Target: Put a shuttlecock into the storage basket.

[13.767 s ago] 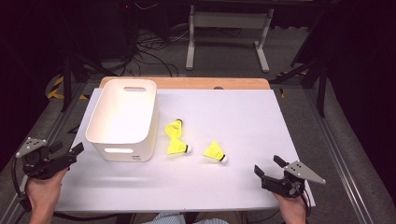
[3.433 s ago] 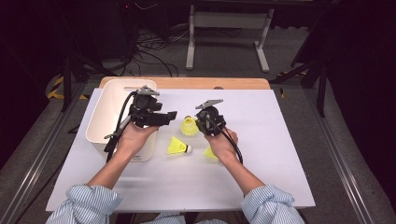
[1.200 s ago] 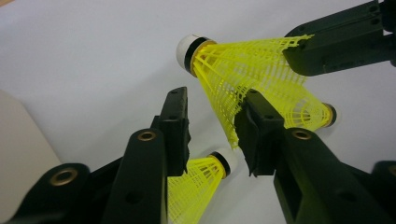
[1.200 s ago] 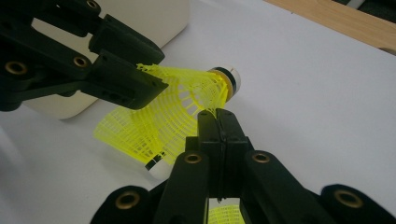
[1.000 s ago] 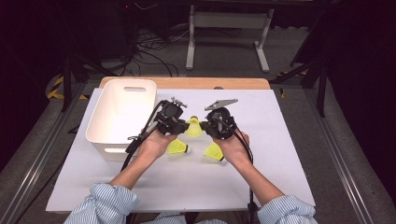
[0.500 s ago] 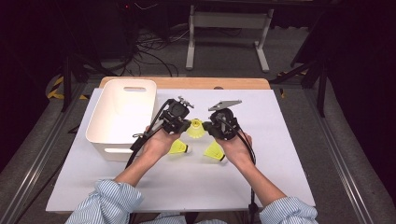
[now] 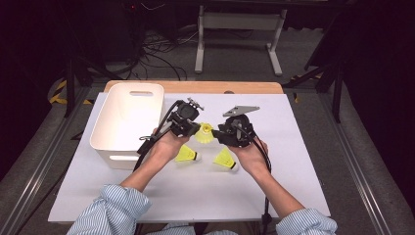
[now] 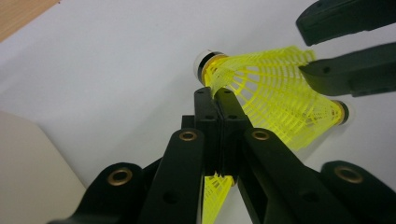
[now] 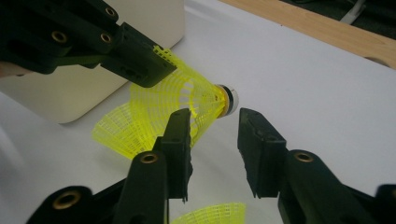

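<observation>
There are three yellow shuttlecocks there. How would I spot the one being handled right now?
Start at the white bin on the left of the table, then look just right of it, between the two black grippers. The shuttlecock there is lifted off the table, its net skirt pinched in the left gripper; the other two lie flat on the table, nearer the person.
</observation>
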`<state>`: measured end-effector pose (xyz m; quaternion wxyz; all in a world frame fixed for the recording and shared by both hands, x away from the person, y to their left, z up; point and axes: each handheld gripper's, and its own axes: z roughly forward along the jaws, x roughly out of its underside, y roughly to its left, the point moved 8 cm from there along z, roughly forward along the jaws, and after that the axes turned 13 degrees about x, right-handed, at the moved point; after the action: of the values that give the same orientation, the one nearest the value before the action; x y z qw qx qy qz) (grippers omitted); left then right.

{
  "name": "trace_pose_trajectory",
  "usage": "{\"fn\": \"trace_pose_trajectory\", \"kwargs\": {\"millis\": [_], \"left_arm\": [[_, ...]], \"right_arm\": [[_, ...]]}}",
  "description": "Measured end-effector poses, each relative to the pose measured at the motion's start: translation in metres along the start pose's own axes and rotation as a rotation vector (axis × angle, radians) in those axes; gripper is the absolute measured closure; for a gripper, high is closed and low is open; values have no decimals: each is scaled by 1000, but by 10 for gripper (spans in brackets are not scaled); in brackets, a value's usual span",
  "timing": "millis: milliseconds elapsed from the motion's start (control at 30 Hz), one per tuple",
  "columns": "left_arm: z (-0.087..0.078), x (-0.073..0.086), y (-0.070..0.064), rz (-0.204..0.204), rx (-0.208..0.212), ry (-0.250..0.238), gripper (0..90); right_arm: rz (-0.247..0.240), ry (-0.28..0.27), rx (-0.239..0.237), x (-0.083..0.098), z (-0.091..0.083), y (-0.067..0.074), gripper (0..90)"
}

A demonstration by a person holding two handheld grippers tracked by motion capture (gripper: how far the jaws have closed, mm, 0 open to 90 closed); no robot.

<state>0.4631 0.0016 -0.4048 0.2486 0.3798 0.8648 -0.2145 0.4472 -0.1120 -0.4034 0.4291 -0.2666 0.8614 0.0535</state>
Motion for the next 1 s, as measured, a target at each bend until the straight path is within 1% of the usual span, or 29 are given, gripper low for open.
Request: {"fn": "trace_pose_trajectory", "kwargs": {"millis": [67, 267, 333, 500, 567, 700, 867, 900, 1000], "left_arm": [[-1, 0, 1, 3, -3, 7, 895], [-4, -1, 4, -2, -5, 5, 895], [-5, -2, 4, -3, 0, 2, 895], [-5, -3, 3, 3, 16, -9, 895], [-6, -3, 3, -1, 21, -13, 895], [-8, -2, 4, 1, 23, -12, 895], [-11, -1, 3, 3, 26, -18, 895], [-12, -1, 3, 3, 26, -19, 895], [-16, 0, 5, 7, 24, -24, 895]], "right_arm": [[0, -12, 0, 1, -3, -2, 599], [15, -45, 9, 6, -13, -12, 530], [5, -66, 25, 8, -16, -17, 503], [9, -70, 42, 15, -19, -27, 471], [5, -76, 49, 18, -20, -30, 457], [-4, -97, 70, 23, -25, -37, 416], [-8, -110, 82, 31, -29, -42, 381], [-14, -116, 89, 35, -30, -44, 375], [-7, -106, 93, 46, -31, -46, 355]]}}
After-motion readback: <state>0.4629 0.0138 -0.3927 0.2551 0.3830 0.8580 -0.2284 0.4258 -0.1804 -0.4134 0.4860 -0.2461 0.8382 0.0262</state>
